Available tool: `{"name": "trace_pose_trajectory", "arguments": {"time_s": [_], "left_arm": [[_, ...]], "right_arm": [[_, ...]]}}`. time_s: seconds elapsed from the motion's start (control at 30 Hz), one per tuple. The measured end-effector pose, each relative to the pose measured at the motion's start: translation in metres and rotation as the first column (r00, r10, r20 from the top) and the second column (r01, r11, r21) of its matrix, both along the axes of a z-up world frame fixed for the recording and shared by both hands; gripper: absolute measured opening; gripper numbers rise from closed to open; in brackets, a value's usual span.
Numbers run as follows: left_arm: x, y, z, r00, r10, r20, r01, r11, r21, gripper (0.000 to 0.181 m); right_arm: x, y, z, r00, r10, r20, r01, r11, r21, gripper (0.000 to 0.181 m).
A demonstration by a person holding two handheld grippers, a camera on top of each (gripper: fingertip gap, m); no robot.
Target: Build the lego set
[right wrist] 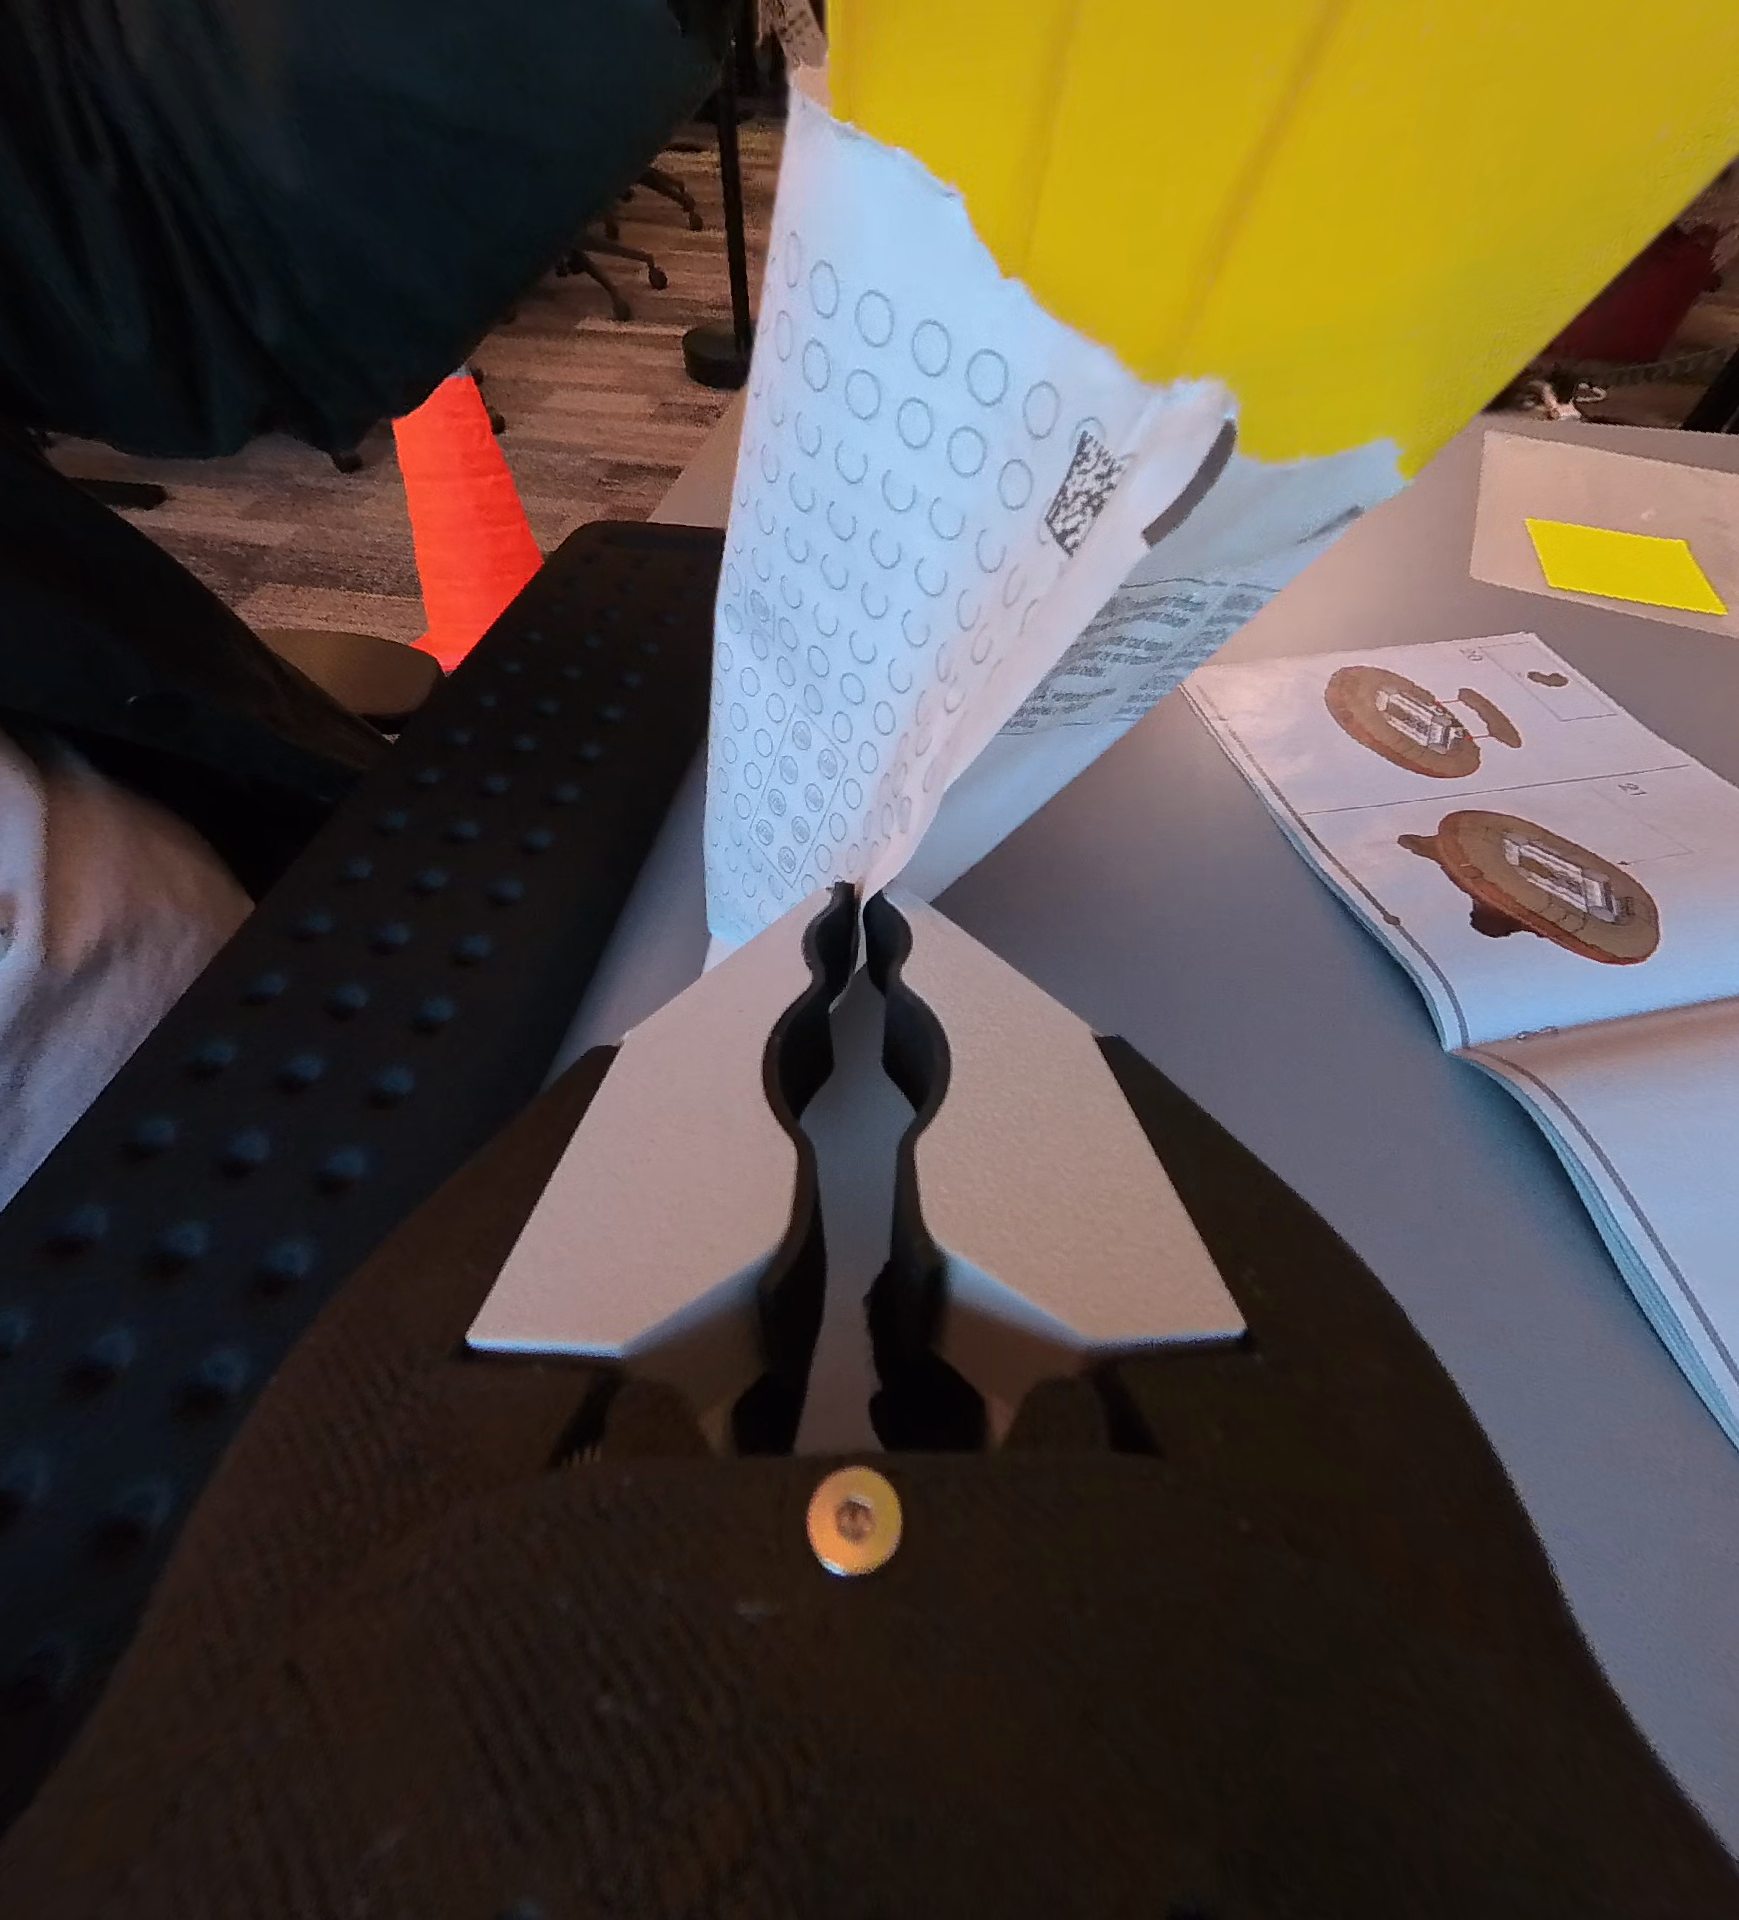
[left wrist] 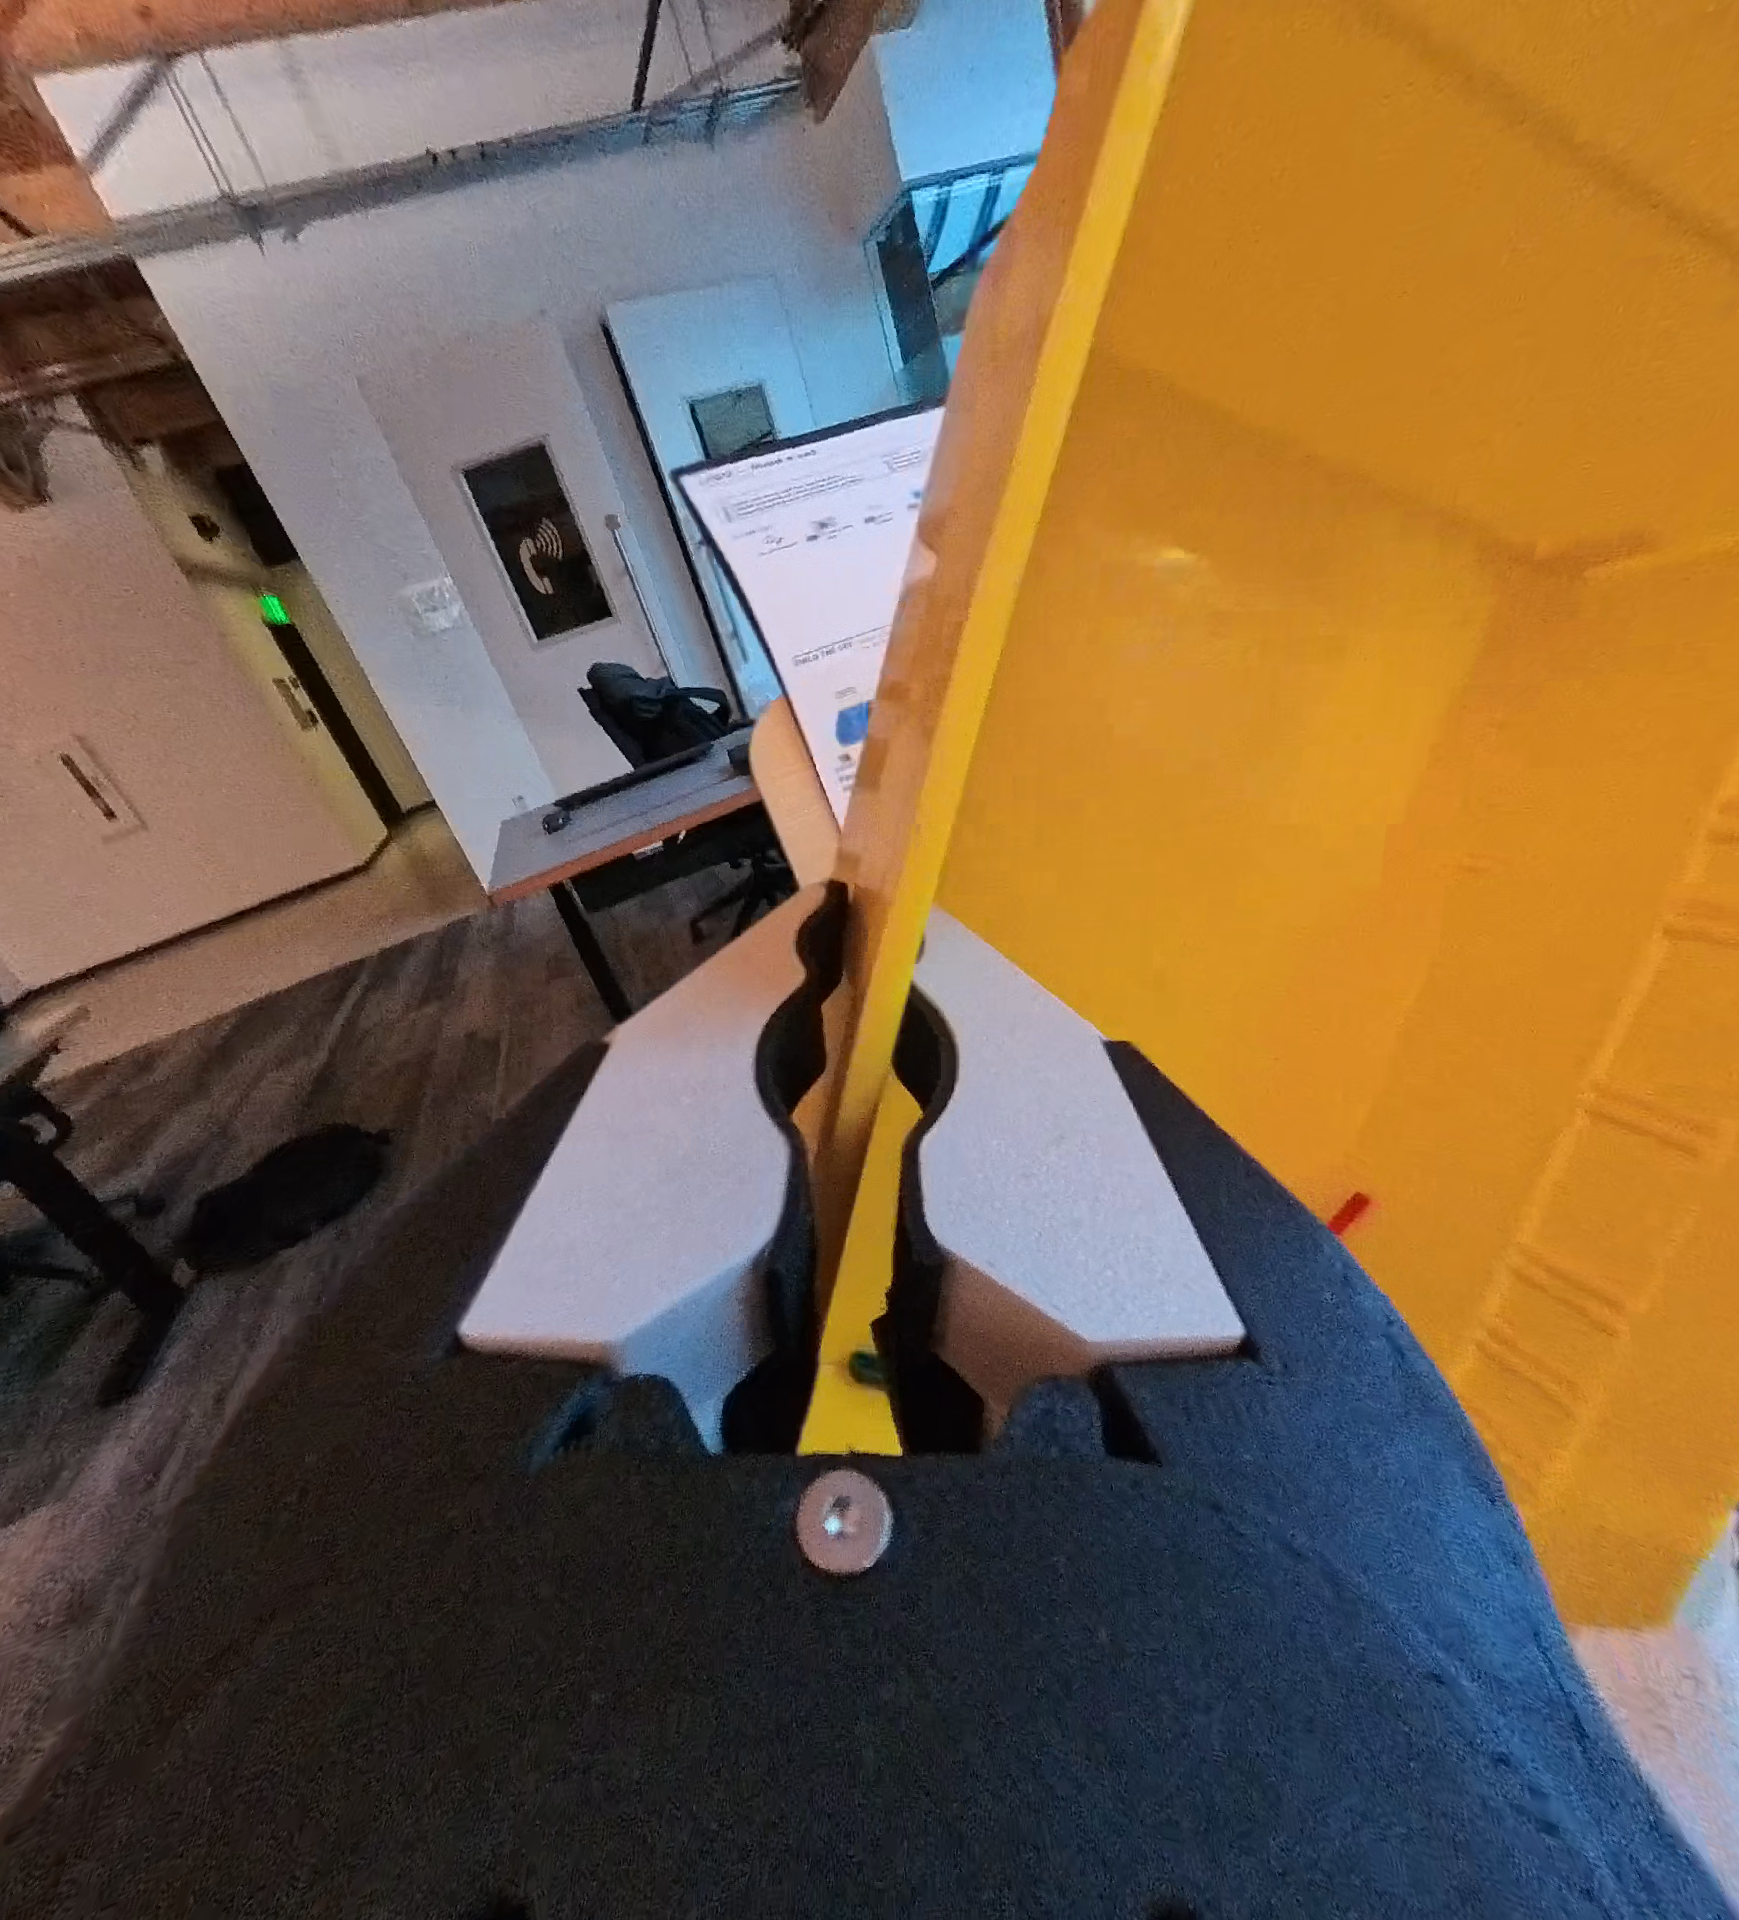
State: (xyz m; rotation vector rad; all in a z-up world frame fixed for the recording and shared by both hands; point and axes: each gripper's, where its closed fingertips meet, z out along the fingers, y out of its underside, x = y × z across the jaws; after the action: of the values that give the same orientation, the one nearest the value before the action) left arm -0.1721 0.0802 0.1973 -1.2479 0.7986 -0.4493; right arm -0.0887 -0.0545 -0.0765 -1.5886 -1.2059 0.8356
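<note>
Left gripper point(left wrist: 860, 1039) clamps yellow box point(left wrist: 1364, 727) wall, edge-on along fingers. Right gripper point(right wrist: 860, 914) — tips pinch paper bag point(right wrist: 875, 582) corner — bag extends up toward box.

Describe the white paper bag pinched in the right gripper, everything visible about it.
The white paper bag is thin paper printed with rows of small grey circles, a square code patch and a block of small print. Its top edge is torn ragged where it meets a yellow box above. It hangs tilted over the grey table, its lower corner pinched between the closed tips of the right gripper. Contents cannot be seen.
</note>
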Motion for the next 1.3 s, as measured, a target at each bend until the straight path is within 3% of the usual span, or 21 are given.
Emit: {"name": "trace_pose_trajectory", "arguments": {"time_s": [0.07,0.2,0.27,0.4,0.53,0.63,0.77,0.9,1.03,1.13,1.3], "left_arm": [[0.002,0.001,-0.003,0.999,-0.002,-0.044,0.002,1.000,-0.004,0.004],[-0.008,0.004,-0.002,0.999,0.003,0.035,-0.002,0.999,-0.033,0.004],[-0.004,-0.003,0.000,1.000,0.007,-0.006,-0.007,1.000,0.022,0.004],[-0.010,0.006,-0.002,1.000,0.001,0.013,0.000,1.000,-0.026,0.004],[-0.004,-0.007,-0.002,1.000,-0.006,-0.030,0.007,0.998,0.055,0.004],[-0.012,0.002,-0.002,1.000,-0.004,0.025,0.004,1.000,-0.009,0.004],[-0.002,-0.015,0.004,1.000,-0.012,-0.009,0.012,0.996,0.085,0.004],[-0.006,-0.005,0.002,0.999,-0.022,0.035,0.022,1.000,0.008,0.004],[-0.004,-0.017,0.006,1.000,-0.020,0.008,0.019,0.996,0.092,0.004],[-0.011,-0.004,0.003,0.999,-0.013,0.038,0.013,1.000,0.017,0.004],[-0.001,-0.019,0.001,1.000,-0.018,-0.026,0.020,0.994,0.107,0.004]], "right_arm": [[0.000,0.000,-0.001,1.000,0.000,-0.002,0.000,1.000,-0.012,0.000],[0.002,0.001,0.000,1.000,-0.006,0.001,0.006,1.000,0.002,0.000],[0.001,0.001,0.000,1.000,-0.002,-0.003,0.002,1.000,-0.005,0.000],[0.002,0.001,-0.001,1.000,-0.009,0.001,0.009,1.000,-0.004,0.000],[0.001,0.001,-0.001,1.000,-0.005,0.004,0.005,1.000,-0.003,0.000],[0.002,0.002,-0.001,1.000,-0.010,0.005,0.011,1.000,-0.002,0.000],[0.001,0.001,-0.002,1.000,-0.005,0.007,0.005,1.000,0.001,0.000],[0.002,0.001,-0.001,1.000,-0.011,0.012,0.011,1.000,0.006,0.000],[0.002,0.002,-0.002,1.000,-0.007,0.009,0.007,1.000,0.001,0.000],[0.003,0.002,-0.001,1.000,-0.010,0.009,0.010,1.000,0.002,0.000],[0.002,0.001,-0.003,1.000,-0.005,0.011,0.005,1.000,-0.001,0.000]]}}
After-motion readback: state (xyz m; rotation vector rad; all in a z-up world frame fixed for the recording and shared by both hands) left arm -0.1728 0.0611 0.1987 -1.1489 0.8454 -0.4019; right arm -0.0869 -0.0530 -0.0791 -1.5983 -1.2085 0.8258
